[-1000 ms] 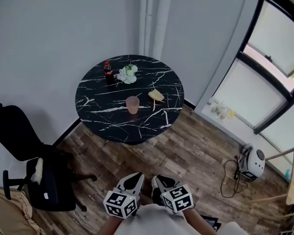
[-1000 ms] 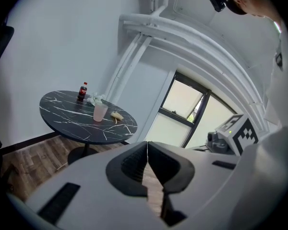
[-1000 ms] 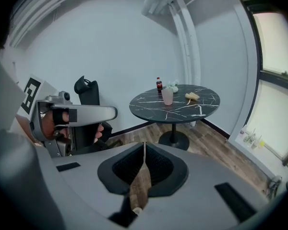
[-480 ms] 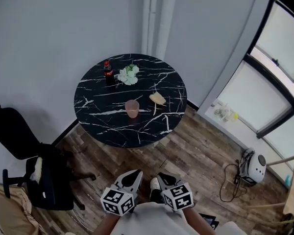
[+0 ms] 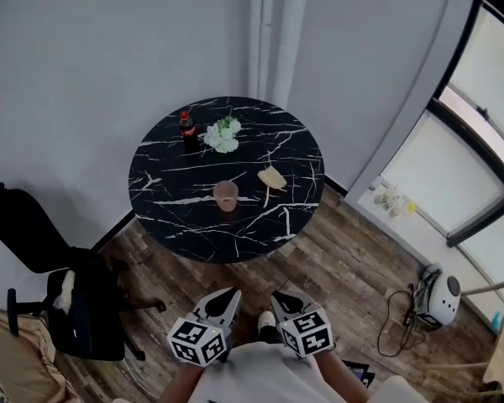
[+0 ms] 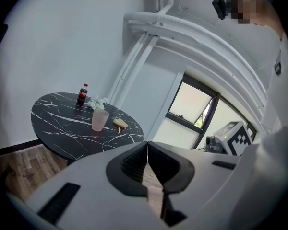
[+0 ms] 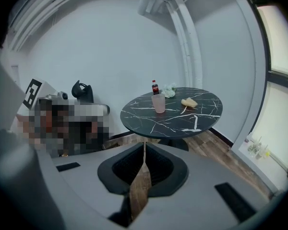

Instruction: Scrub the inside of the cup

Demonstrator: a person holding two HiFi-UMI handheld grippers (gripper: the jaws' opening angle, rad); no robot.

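Standing near cup [image 5: 226, 196]: bottle [image 5: 186, 128], flowers [image 5: 223, 134]

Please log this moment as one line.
left claw: shut, empty | right claw: shut, empty | pink translucent cup: upright on round black marble table, untouched
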